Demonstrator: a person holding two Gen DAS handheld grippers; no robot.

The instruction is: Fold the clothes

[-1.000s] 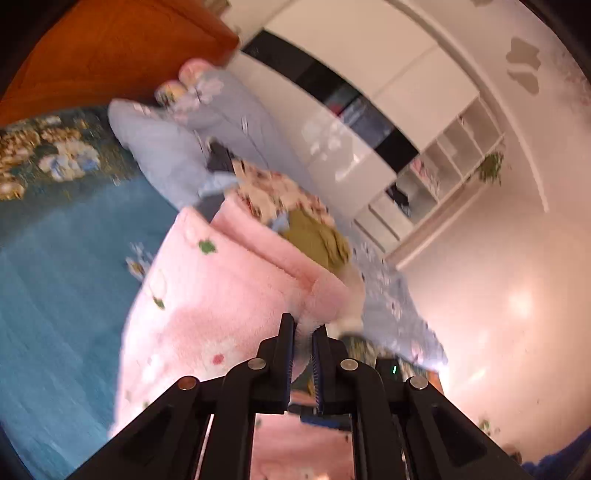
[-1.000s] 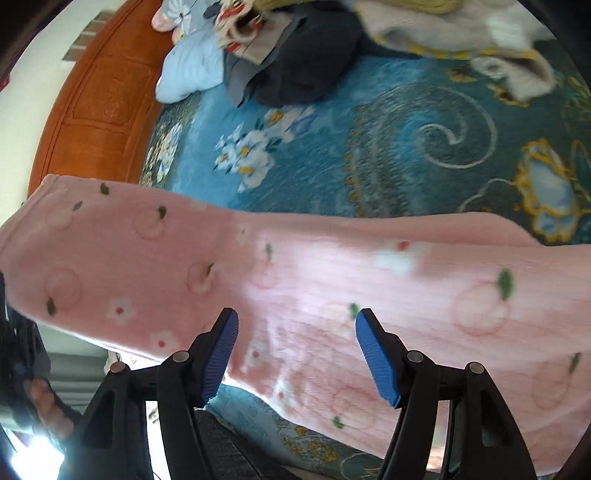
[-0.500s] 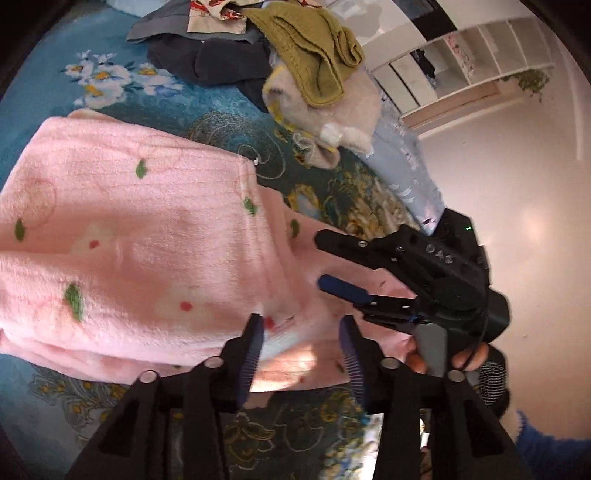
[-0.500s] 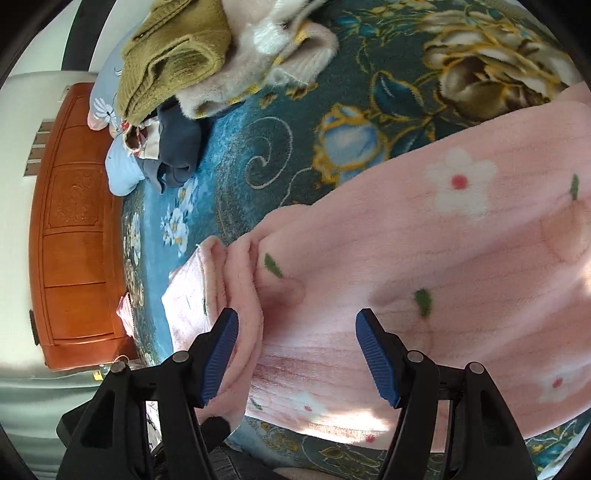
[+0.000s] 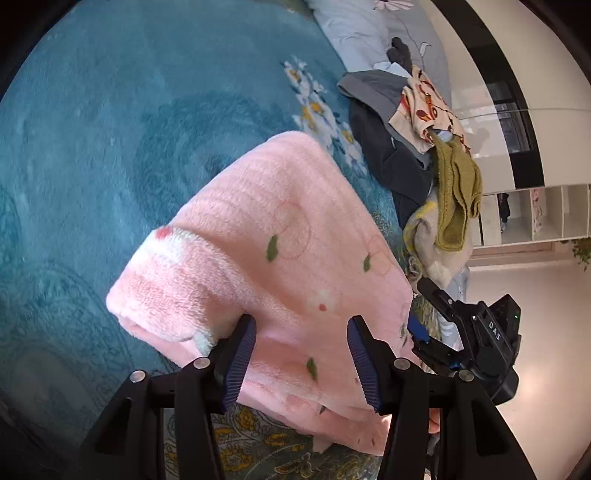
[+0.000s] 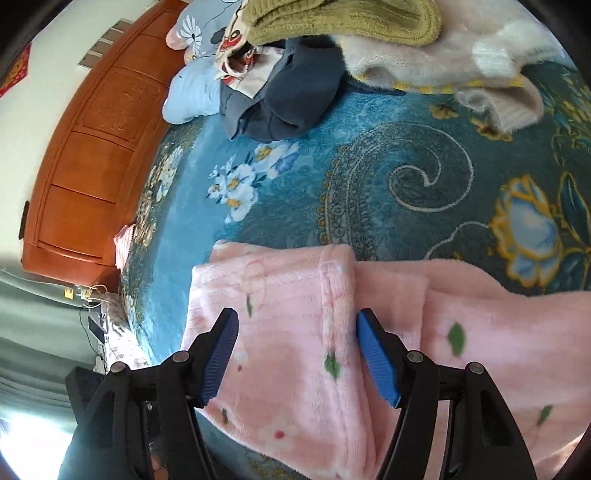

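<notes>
Pink garment [image 5: 280, 258]: thick fleecy cloth, matt, fine ribbed nap, lying under both tongs. Bedspread [image 5: 110, 129]: teal plush cloth, short pile, slight sheen, beyond the tongs. Left gripper [image 5: 301, 358]: matt black plastic arms, ridged blue pads [image 5: 240, 354], small bright metal pins. Right gripper [image 6: 297, 358]: the same make. Olive knit [image 6: 343, 16]: coarse ribbed wool, ahead of the right tongs. Headboard [image 6: 92, 140]: varnished wood, smooth, glossy, ahead-left of them.
</notes>
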